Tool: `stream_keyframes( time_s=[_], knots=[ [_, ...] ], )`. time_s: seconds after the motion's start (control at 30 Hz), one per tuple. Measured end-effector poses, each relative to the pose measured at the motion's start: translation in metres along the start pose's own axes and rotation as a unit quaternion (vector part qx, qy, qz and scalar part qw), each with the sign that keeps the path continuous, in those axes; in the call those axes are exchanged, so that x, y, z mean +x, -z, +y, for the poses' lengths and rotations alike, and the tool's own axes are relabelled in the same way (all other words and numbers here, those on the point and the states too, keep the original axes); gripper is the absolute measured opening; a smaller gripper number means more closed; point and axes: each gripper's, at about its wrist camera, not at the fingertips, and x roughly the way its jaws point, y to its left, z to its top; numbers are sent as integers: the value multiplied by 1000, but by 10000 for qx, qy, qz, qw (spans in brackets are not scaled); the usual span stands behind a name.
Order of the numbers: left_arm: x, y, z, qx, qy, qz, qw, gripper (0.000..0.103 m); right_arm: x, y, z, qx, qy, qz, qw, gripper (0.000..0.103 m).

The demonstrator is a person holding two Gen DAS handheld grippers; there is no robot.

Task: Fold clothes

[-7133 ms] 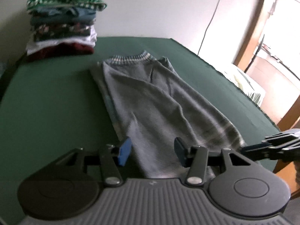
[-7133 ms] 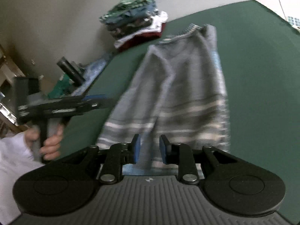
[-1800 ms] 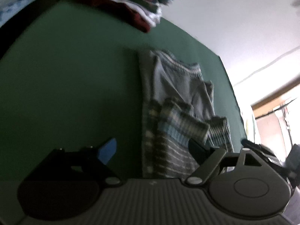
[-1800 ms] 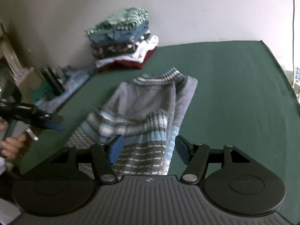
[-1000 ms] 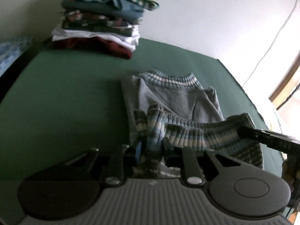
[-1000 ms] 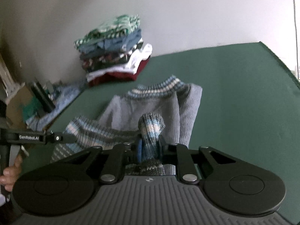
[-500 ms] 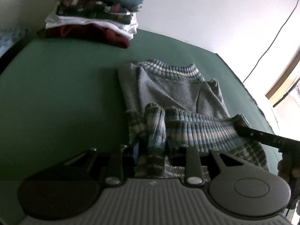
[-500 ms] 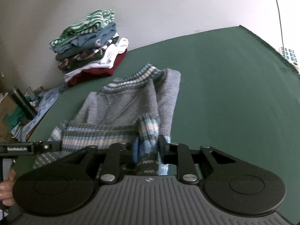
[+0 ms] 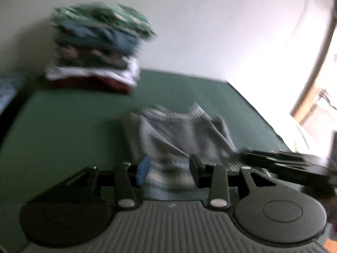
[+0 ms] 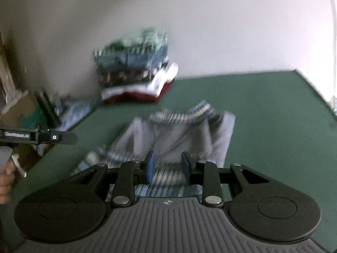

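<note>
Both grippers' fingers are standing spread, having just been opening: left gripper (image 9: 168, 169) and right gripper (image 10: 167, 166) are releasing the striped hem doubled over the grey sweater (image 10: 181, 135) lying on the green surface (image 10: 263, 109). Further folding and transfer to the folded stack (image 10: 137, 67) are remaining.

Motion blur smears the grey sweater (image 9: 181, 139) and the folded stack (image 9: 94, 52) (individual garments run together). The sweater's near hem is hidden behind the left gripper (image 9: 168, 171). The person's hand (image 10: 5, 181) is cut off at the left edge.
</note>
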Motion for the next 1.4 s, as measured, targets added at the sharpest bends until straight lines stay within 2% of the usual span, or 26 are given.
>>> stream_keyframes(
  time_s=[0.07, 0.1, 0.2, 0.43, 0.57, 0.6, 0.7, 0.8, 0.87, 0.97, 1.03, 1.17, 1.2, 1.23, 1.27, 1.3, 1.33, 1.4],
  knots=[
    [19, 8, -4, 44, 2, 228, 9997, 39, 16, 3, -5, 51, 148, 287, 9995, 27],
    [27, 12, -3, 40, -36, 298, 9995, 38, 21, 4, -8, 101, 191, 370, 9991, 22],
    [36, 17, 1, 124, -163, 289, 9994, 45, 23, 6, -15, 103, 234, 301, 9992, 19],
    [39, 17, 10, 191, -45, 267, 9995, 46, 26, 10, -16, 97, 346, 276, 9990, 18],
    [36, 13, 2, 484, -120, 392, 9980, 46, 15, 8, -24, 619, 348, 243, 9972, 18],
    [30, 12, -2, 572, -178, 376, 9975, 41, 7, 8, -22, 714, 387, 177, 9965, 18],
    [0, 15, -13, 740, -251, 107, 9969, 48, -26, 9, -8, 462, 523, -131, 9975, 21],
    [-29, 26, -20, 581, -58, -50, 9983, 50, -51, 20, 12, 68, 397, -199, 9990, 21],
    [-34, 37, -25, 513, 67, 81, 9986, 50, -59, 30, 25, -154, 249, -92, 9995, 21],
    [-30, 55, -21, 335, 39, 334, 9989, 50, -56, 46, 40, -535, 307, 205, 9979, 21],
    [-27, 63, -15, 208, 0, 470, 9987, 49, -55, 52, 32, -309, 411, 328, 9981, 20],
    [-22, 64, -12, 466, -153, 551, 9973, 50, -53, 61, 16, 110, 603, 504, 9969, 16],
    [-19, 64, -11, 507, -227, 591, 9967, 52, -52, 61, 16, 92, 625, 509, 9967, 15],
    [-15, 65, -8, 514, -308, 631, 9962, 63, -51, 60, 17, 71, 653, 514, 9965, 15],
    [-13, 65, 0, 330, -279, 657, 9969, 69, -49, 60, 19, 33, 703, 518, 9962, 15],
    [-12, 65, 9, 40, -189, 675, 9975, 70, -47, 60, 21, 14, 745, 514, 9959, 15],
    [-11, 65, 11, -43, -152, 682, 9975, 70, -48, 62, 19, 80, 738, 472, 9961, 15],
    [-11, 65, 9, 21, -139, 683, 9976, 69, -49, 62, 16, 177, 696, 474, 9963, 15]
  ],
)
